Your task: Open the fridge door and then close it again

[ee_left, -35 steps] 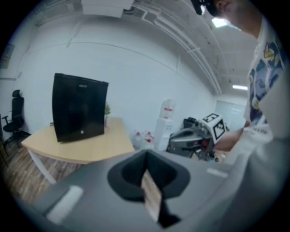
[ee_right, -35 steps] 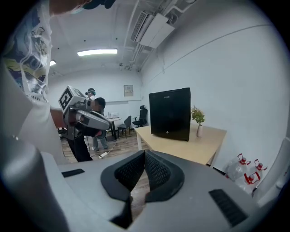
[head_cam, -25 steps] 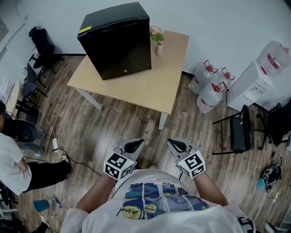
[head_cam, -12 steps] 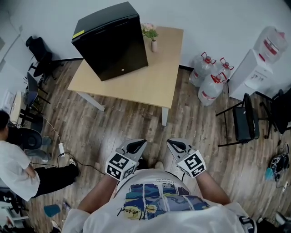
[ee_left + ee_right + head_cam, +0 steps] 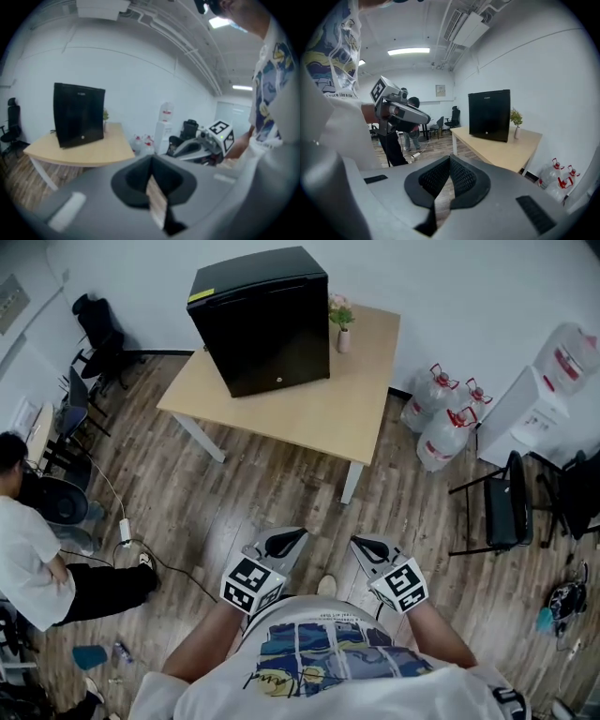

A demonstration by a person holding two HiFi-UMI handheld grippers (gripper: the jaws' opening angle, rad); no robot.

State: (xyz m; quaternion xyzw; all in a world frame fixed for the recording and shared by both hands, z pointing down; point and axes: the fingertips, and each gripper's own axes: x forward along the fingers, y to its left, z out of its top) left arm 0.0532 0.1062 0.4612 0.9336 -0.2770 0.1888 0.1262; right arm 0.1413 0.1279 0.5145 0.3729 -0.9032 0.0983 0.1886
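A black mini fridge point(image 5: 262, 320) stands with its door closed on a light wooden table point(image 5: 309, 409) against the far wall. It also shows at the left in the left gripper view point(image 5: 77, 119) and at the right in the right gripper view point(image 5: 489, 115). My left gripper point(image 5: 292, 538) and right gripper point(image 5: 362, 544) are held close to my body over the wood floor, well short of the table. Both are shut with nothing between the jaws. Each gripper view shows the other gripper: the right gripper point(image 5: 201, 145) and the left gripper point(image 5: 401, 112).
A small vase of flowers point(image 5: 342, 329) sits beside the fridge. Water bottles point(image 5: 441, 427), a white dispenser point(image 5: 530, 409) and a black chair point(image 5: 497, 507) stand to the right. A seated person point(image 5: 28, 559), cables and office chairs point(image 5: 94, 334) are on the left.
The head view has shifted, so the fridge and table now sit further right and slightly lower in the frame. Both grippers stay shut near my body.
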